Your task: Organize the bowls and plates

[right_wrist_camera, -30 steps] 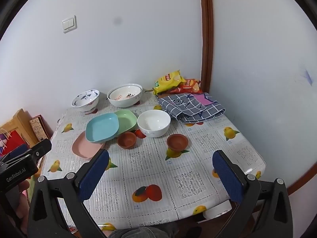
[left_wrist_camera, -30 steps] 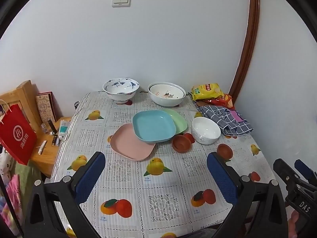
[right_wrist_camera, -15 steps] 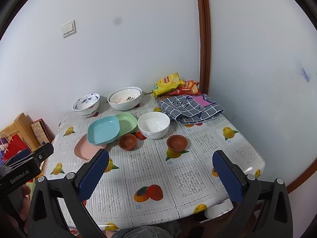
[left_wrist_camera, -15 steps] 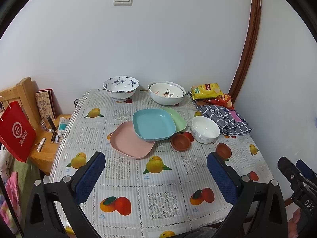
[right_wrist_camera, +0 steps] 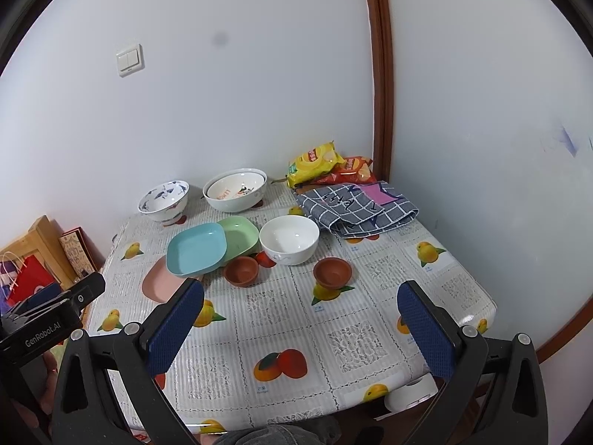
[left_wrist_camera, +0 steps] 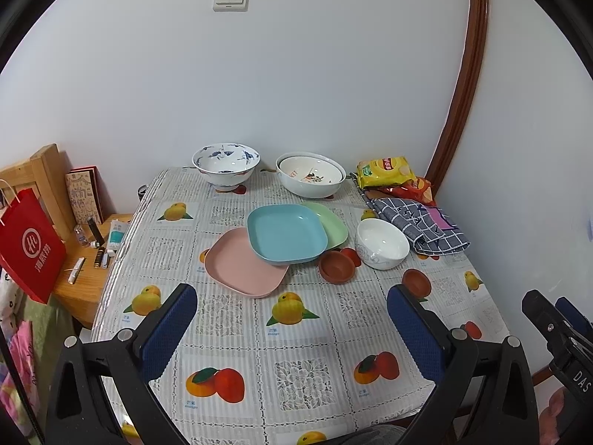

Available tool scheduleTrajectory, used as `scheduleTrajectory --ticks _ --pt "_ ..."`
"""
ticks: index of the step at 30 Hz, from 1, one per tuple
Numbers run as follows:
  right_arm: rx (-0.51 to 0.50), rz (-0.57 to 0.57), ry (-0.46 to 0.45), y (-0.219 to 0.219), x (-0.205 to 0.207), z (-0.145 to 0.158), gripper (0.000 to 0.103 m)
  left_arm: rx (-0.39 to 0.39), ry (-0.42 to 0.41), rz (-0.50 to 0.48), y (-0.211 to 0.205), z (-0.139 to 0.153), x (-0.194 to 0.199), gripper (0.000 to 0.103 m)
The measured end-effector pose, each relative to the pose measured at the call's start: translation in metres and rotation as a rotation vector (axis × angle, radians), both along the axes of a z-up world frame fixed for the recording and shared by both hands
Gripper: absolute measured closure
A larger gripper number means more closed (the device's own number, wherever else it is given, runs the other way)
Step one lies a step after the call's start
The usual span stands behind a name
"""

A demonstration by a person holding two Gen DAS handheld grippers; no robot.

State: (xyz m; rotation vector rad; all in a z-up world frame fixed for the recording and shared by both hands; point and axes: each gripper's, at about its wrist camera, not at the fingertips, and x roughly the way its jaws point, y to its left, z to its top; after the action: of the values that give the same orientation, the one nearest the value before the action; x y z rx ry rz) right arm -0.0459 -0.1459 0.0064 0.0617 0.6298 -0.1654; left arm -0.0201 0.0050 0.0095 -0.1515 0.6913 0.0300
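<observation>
On the fruit-print table (left_wrist_camera: 296,333) lie a pink plate (left_wrist_camera: 241,265), a blue plate (left_wrist_camera: 285,231) overlapping it, and a green plate (left_wrist_camera: 331,220) under the blue one. A plain white bowl (left_wrist_camera: 381,243) and two small brown bowls (left_wrist_camera: 336,265) (left_wrist_camera: 417,282) sit to their right. A blue-patterned bowl (left_wrist_camera: 226,165) and a large white bowl (left_wrist_camera: 310,176) stand at the back. My left gripper (left_wrist_camera: 292,328) is open and empty above the front edge. My right gripper (right_wrist_camera: 300,328) is open and empty, also at the front; the plates (right_wrist_camera: 196,248) and white bowl (right_wrist_camera: 289,239) lie ahead of it.
A checked cloth (left_wrist_camera: 418,224) and snack bags (left_wrist_camera: 385,170) lie at the back right. A wooden side table (left_wrist_camera: 85,278) with small items and a red paper bag (left_wrist_camera: 27,248) stand left of the table. Walls close the back and right.
Both grippers have drawn back and risen slightly from the table, so the dishes look smaller. Nothing on the table moved.
</observation>
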Motion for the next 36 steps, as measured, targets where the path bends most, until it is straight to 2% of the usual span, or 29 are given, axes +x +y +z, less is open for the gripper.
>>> scheduleTrajectory --ticks 36 --pt "0.011 0.004 -0.019 0.0003 -0.0056 0.0026 0.000 -0.002 -0.008 -0.001 0.0054 0.0065 0.0009 0.000"
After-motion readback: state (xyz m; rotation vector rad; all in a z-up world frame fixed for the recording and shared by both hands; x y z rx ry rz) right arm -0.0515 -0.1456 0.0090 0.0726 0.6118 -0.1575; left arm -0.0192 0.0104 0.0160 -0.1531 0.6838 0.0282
